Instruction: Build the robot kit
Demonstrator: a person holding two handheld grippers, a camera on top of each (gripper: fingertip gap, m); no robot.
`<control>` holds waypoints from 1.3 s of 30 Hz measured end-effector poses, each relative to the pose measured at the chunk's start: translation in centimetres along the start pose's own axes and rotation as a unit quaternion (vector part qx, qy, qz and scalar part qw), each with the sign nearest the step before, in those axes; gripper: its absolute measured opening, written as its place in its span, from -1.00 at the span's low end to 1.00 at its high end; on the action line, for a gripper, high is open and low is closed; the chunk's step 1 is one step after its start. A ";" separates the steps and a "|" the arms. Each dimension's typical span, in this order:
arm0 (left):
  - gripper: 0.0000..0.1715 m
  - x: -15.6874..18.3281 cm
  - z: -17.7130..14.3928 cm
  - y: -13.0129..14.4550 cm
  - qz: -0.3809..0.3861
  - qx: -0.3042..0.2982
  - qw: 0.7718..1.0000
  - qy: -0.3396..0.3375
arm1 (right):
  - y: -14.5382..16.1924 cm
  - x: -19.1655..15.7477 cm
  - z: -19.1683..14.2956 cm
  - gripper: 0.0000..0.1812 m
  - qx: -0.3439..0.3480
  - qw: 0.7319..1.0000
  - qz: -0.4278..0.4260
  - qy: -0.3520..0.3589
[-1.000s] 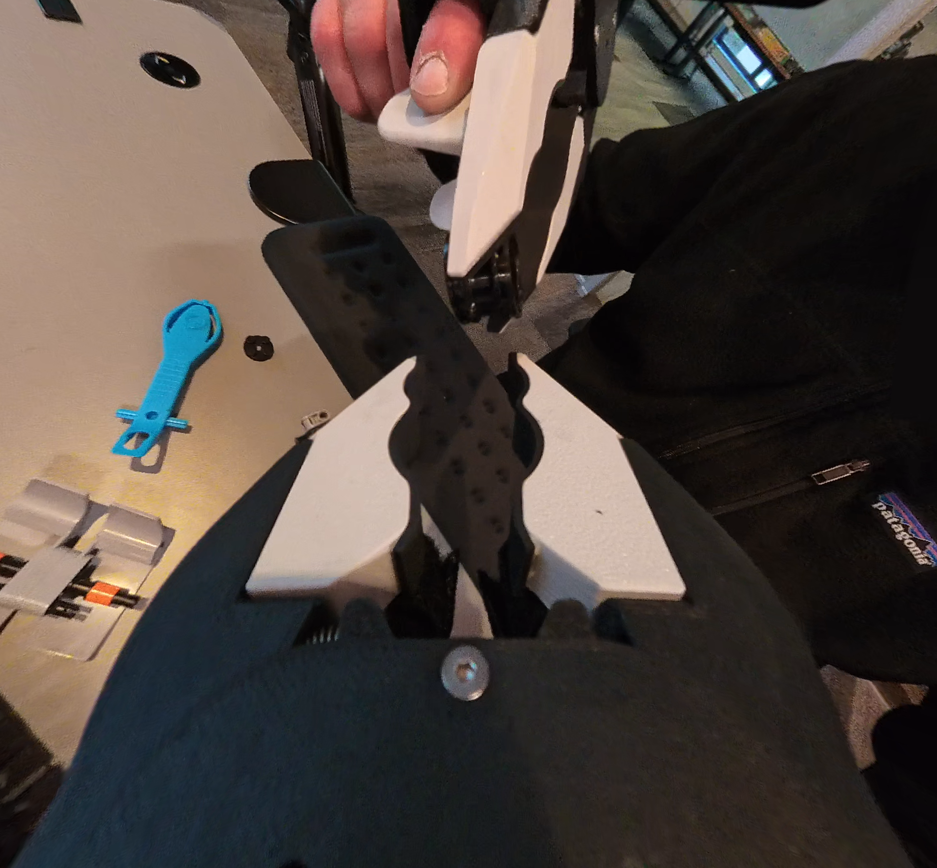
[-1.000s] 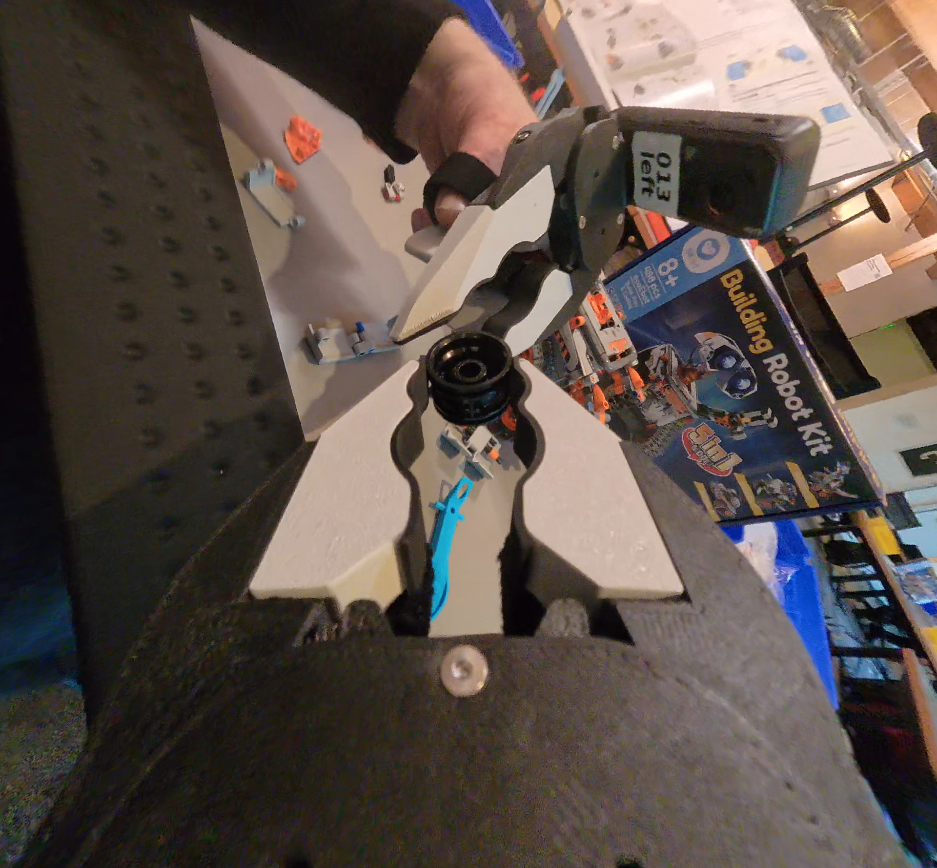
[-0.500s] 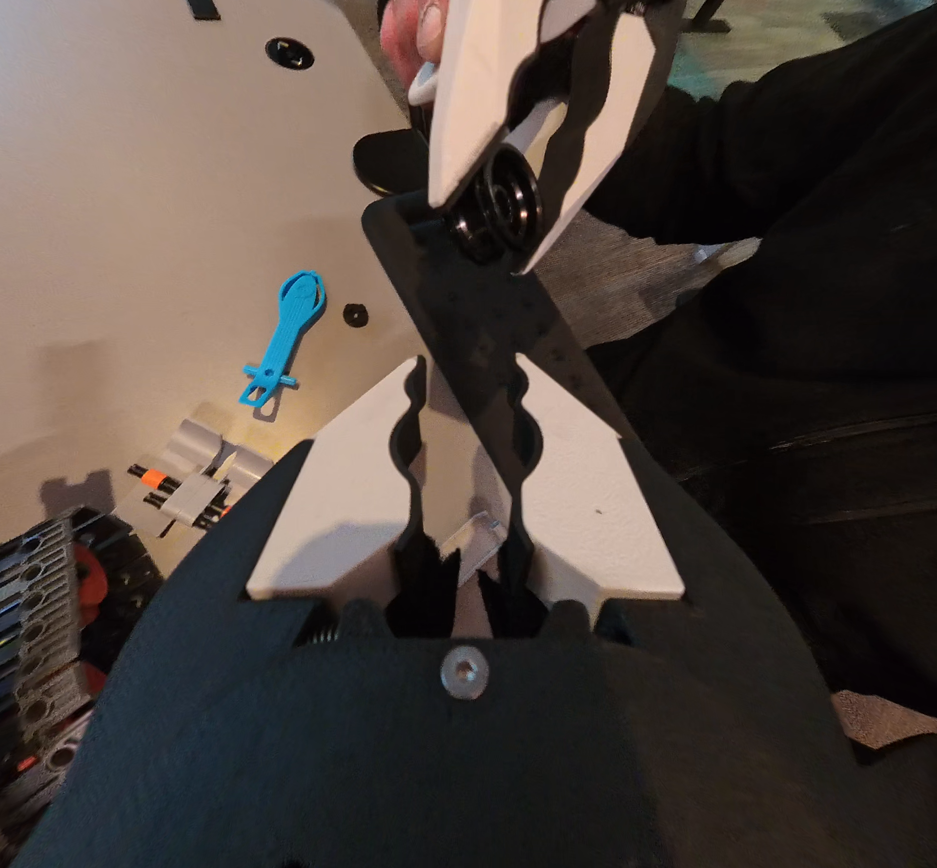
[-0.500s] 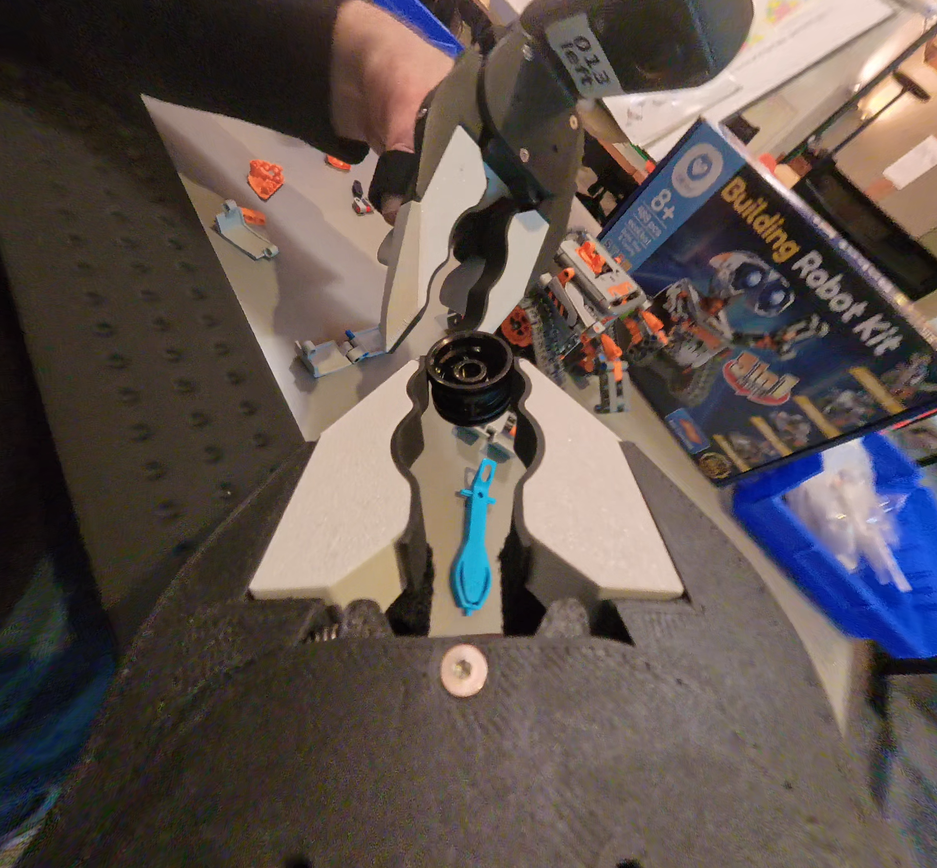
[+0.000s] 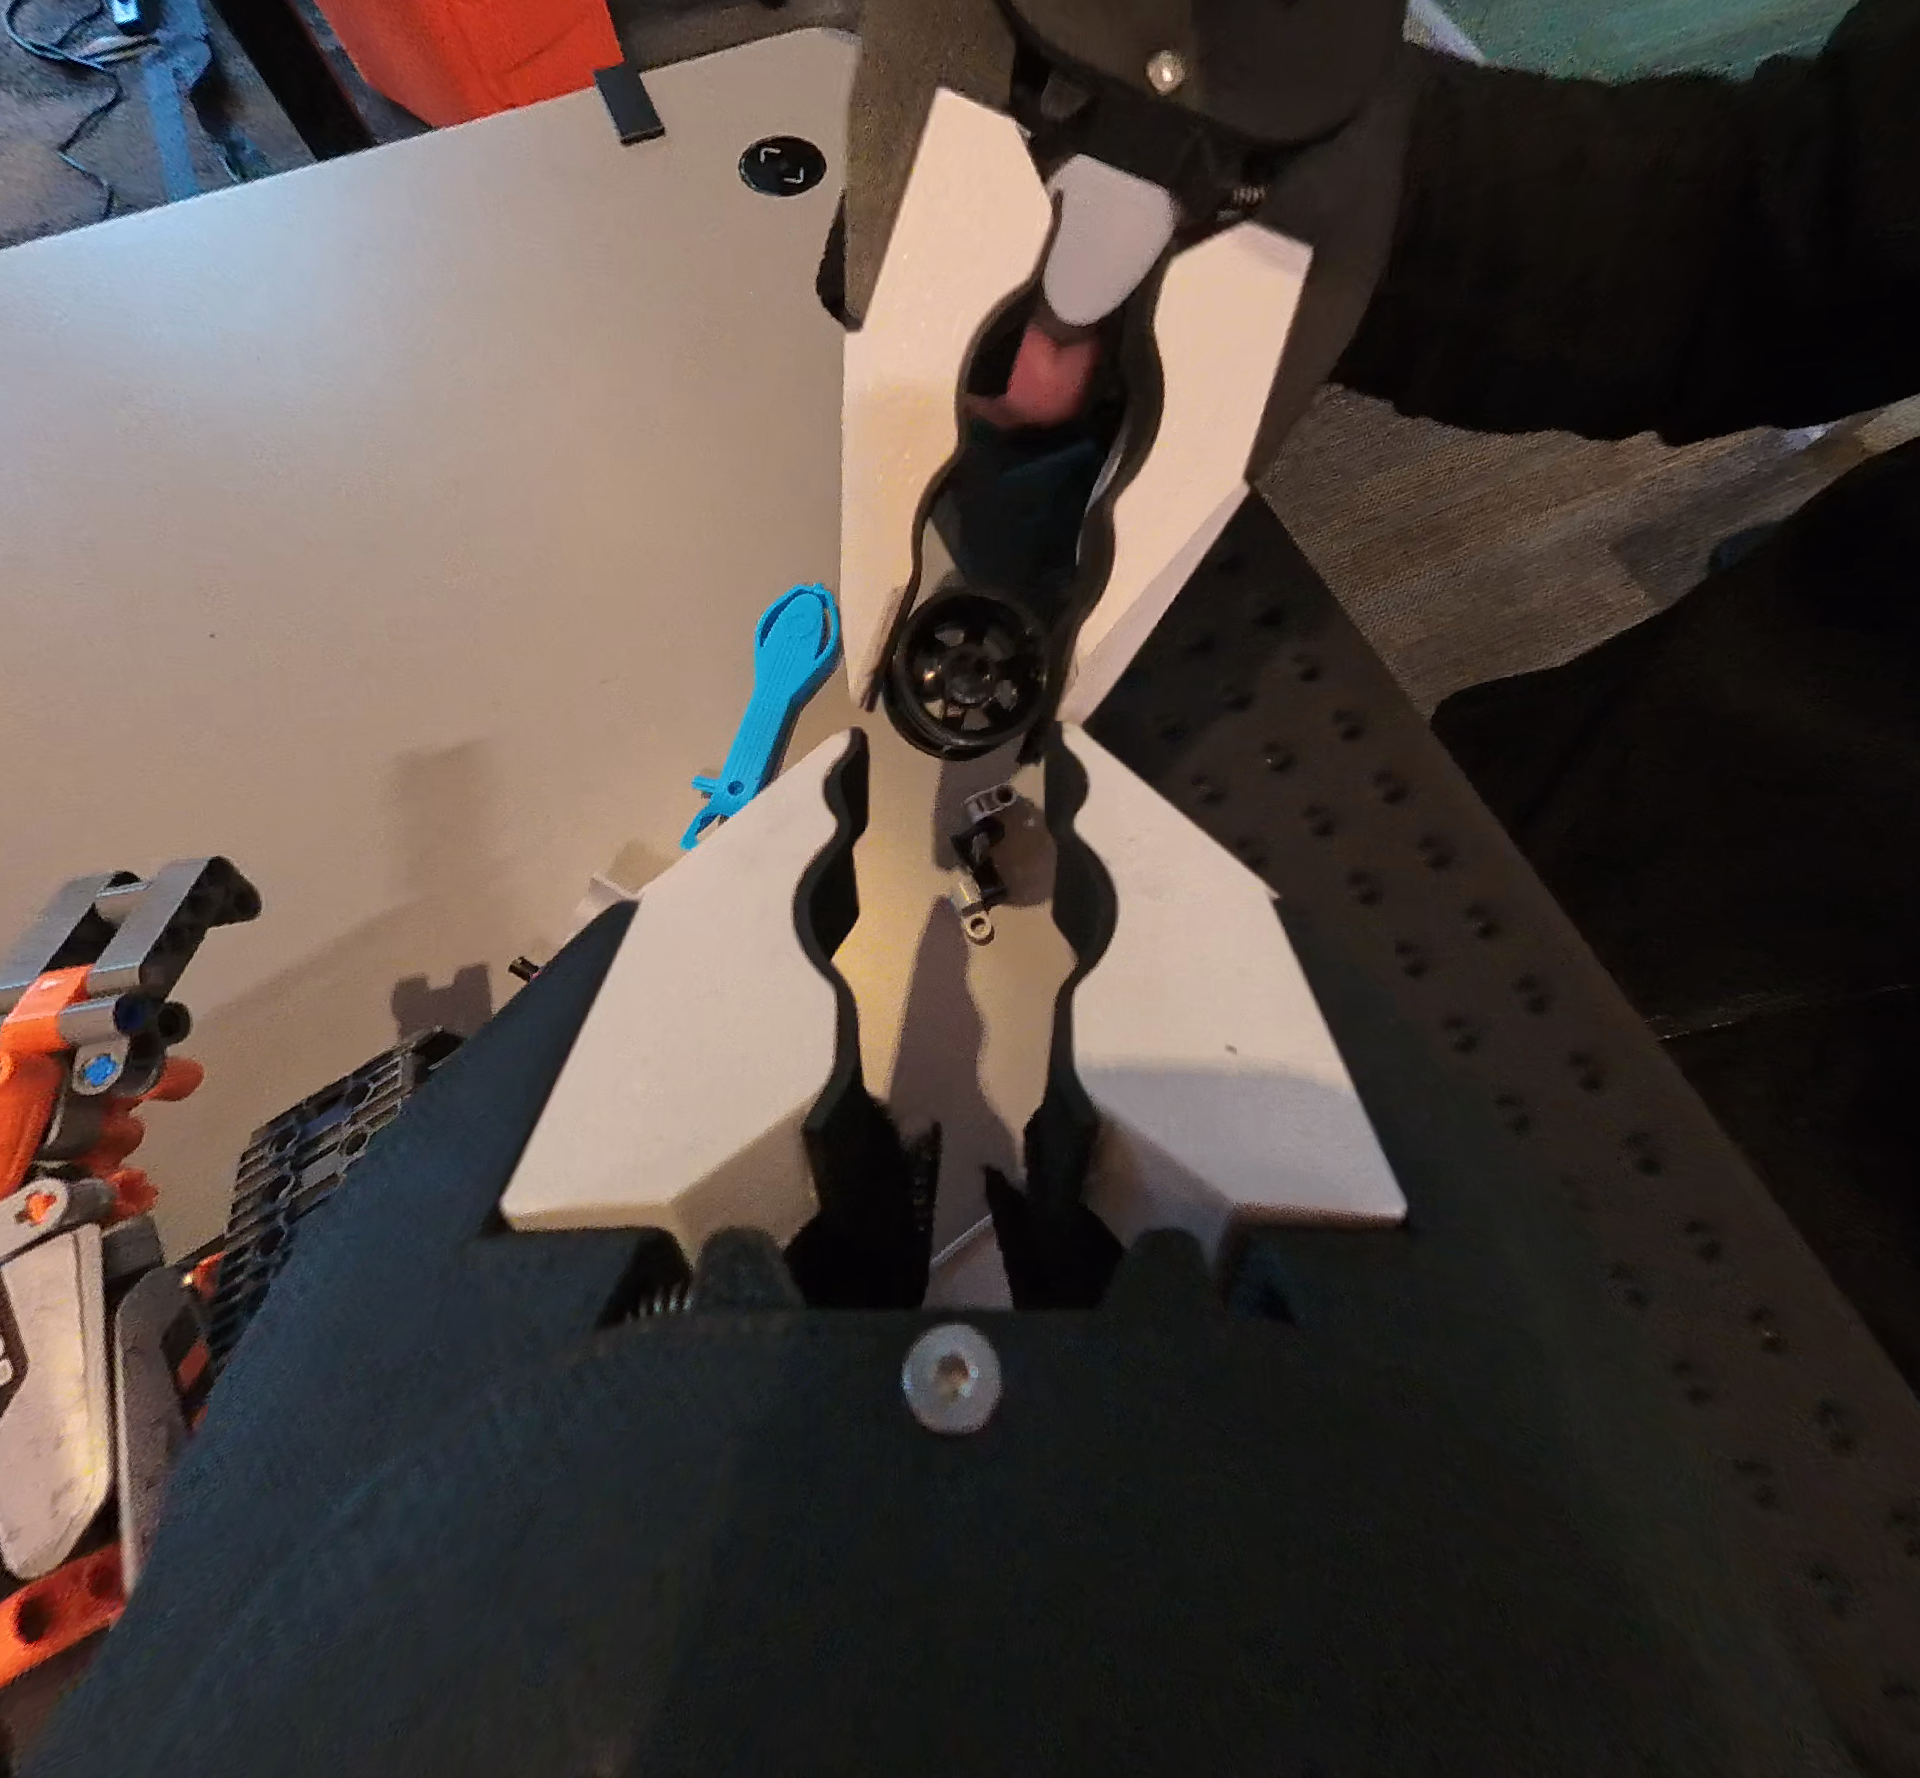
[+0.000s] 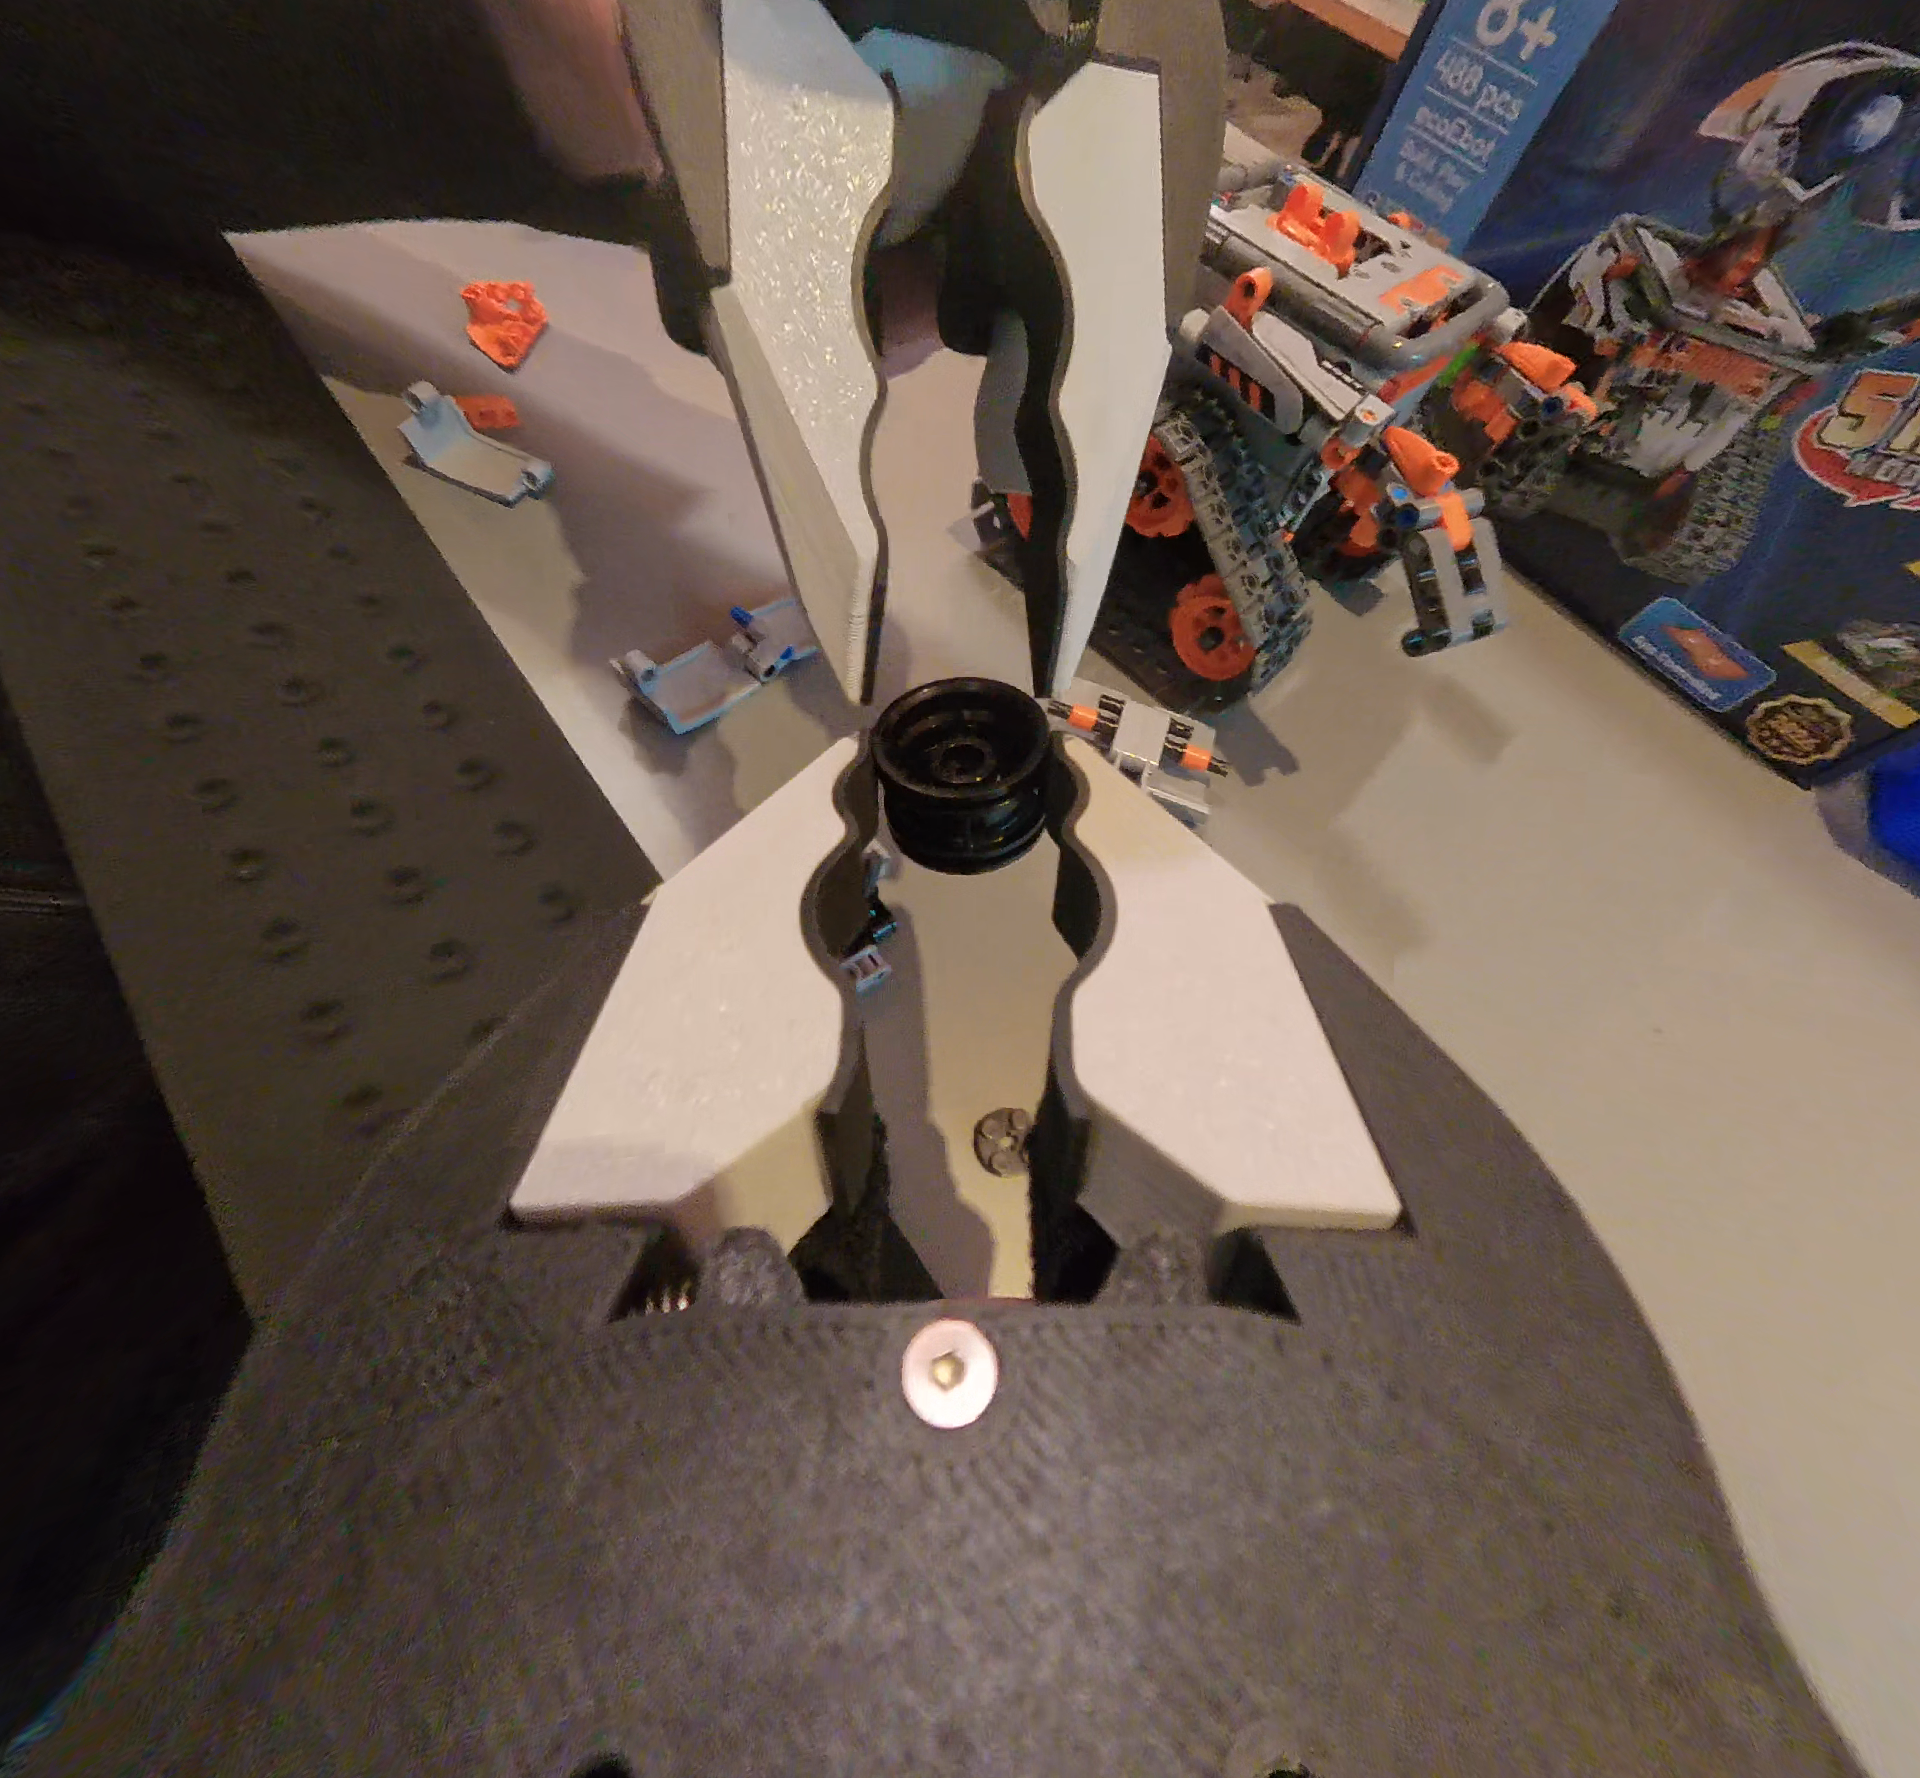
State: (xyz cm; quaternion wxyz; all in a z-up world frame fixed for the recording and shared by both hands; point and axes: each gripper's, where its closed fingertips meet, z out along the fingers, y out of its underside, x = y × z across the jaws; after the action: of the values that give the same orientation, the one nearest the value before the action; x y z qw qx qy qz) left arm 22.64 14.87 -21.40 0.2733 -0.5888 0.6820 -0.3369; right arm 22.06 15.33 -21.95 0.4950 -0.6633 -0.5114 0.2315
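Observation:
My right gripper (image 6: 961,741) is shut on a small black wheel hub (image 6: 961,783), held crosswise at its fingertips above the white table (image 6: 1455,949). My left gripper (image 5: 961,739) is open and empty. It faces the right gripper (image 5: 971,700) tip to tip, its tips just short of the hub (image 5: 961,674). In the right wrist view the left gripper (image 6: 956,684) comes down from the top, its open tips either side of the hub's far rim. Whether they touch it I cannot tell. A hand shows behind each far gripper.
A blue plastic tool (image 5: 774,689) and small grey and black parts (image 5: 982,855) lie on the table below. A grey and orange brick robot (image 6: 1351,440) stands before a blue kit box (image 6: 1714,274). Loose grey panels (image 6: 717,668) lie nearby. A black perforated board (image 5: 1455,897) borders the table. The tips of both grippers are at nearly the same place.
Both grippers have swung round to face each other and closed the distance. The left gripper's open tips now sit at the hub, which the right gripper has held throughout.

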 end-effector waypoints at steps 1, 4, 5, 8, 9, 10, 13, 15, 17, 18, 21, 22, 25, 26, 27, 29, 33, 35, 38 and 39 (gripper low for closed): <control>-0.62 -0.1 0.0 0.0 -0.008 0.000 1.000 0.000 | 0.0 0.1 0.1 -0.68 -0.004 1.000 -0.011 0.011; -0.61 -0.4 0.2 0.2 -0.020 0.002 1.000 0.002 | 0.0 0.3 0.3 -0.68 -0.018 0.999 -0.033 0.032; -0.60 -0.4 0.2 0.2 -0.026 0.003 1.000 0.003 | -0.1 0.4 0.3 -0.67 -0.021 0.998 -0.038 0.041; -0.60 -0.8 0.3 0.2 -0.037 -0.005 0.999 -0.010 | 0.0 1.1 0.3 -0.68 -0.038 0.995 -0.063 0.071; -0.57 -0.9 0.3 0.2 -0.043 -0.005 0.999 -0.014 | 0.1 1.4 0.3 -0.68 -0.045 0.993 -0.072 0.086; -0.55 -0.7 0.4 -0.1 -0.046 -0.001 0.999 -0.008 | 0.1 1.5 0.4 -0.68 -0.053 0.991 -0.082 0.095; -0.54 -0.6 0.5 -0.3 -0.051 0.000 0.999 -0.010 | 0.1 1.7 0.5 -0.67 -0.078 0.982 -0.119 0.124; -0.54 -0.7 0.5 -0.3 -0.055 0.002 0.998 -0.015 | 0.0 2.1 0.4 -0.67 -0.096 0.974 -0.145 0.147; -0.55 -0.9 0.6 -0.4 -0.065 0.010 0.998 -0.018 | -0.1 2.5 0.1 -0.67 -0.108 0.965 -0.168 0.170; -0.56 -0.9 0.6 -0.5 -0.066 0.013 0.998 -0.017 | -0.1 2.6 0.0 -0.67 -0.111 0.962 -0.176 0.177; -0.59 -0.7 0.5 -0.8 -0.058 0.016 0.998 -0.016 | -0.4 2.6 -0.3 -0.67 -0.100 0.961 -0.184 0.183; -0.59 -0.7 0.4 -0.9 -0.054 0.015 0.998 -0.018 | -0.5 2.6 -0.3 -0.67 -0.092 0.962 -0.181 0.182; -0.59 -0.5 0.3 -1.0 -0.041 0.010 0.999 -0.023 | -1.0 2.5 -0.4 -0.67 -0.074 0.965 -0.177 0.179; -0.59 -0.5 0.3 -1.1 -0.040 0.010 0.999 -0.025 | -1.0 2.5 -0.5 -0.67 -0.074 0.964 -0.179 0.181; -0.58 -0.6 0.3 -1.1 -0.039 0.010 0.999 -0.027 | -1.1 2.5 -0.5 -0.67 -0.074 0.963 -0.183 0.183; -0.58 -0.6 0.2 -1.2 -0.041 0.011 0.999 -0.026 | -1.2 2.5 -0.5 -0.67 -0.074 0.961 -0.189 0.186; -0.58 -0.5 0.1 -1.4 -0.047 0.019 0.999 -0.020 | -1.5 2.5 -0.7 -0.67 -0.067 0.960 -0.196 0.189; -0.58 -0.4 0.0 -1.5 -0.047 0.022 0.999 -0.015 | -1.6 2.5 -0.8 -0.67 -0.063 0.960 -0.197 0.189; -0.50 0.1 0.2 -1.5 -0.044 0.022 0.999 -0.001 | -1.8 2.3 -0.8 -0.67 -0.060 0.959 -0.203 0.189; -0.48 0.2 0.4 -1.4 -0.041 0.020 0.999 0.001 | -1.8 2.2 -0.8 -0.67 -0.063 0.958 -0.206 0.188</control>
State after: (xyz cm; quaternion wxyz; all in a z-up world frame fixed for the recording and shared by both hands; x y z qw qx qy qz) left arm 23.75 14.53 -20.54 0.2707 -0.6105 0.6503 -0.3621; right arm 22.72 17.03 -19.63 0.5765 -0.6047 -0.5482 -0.0367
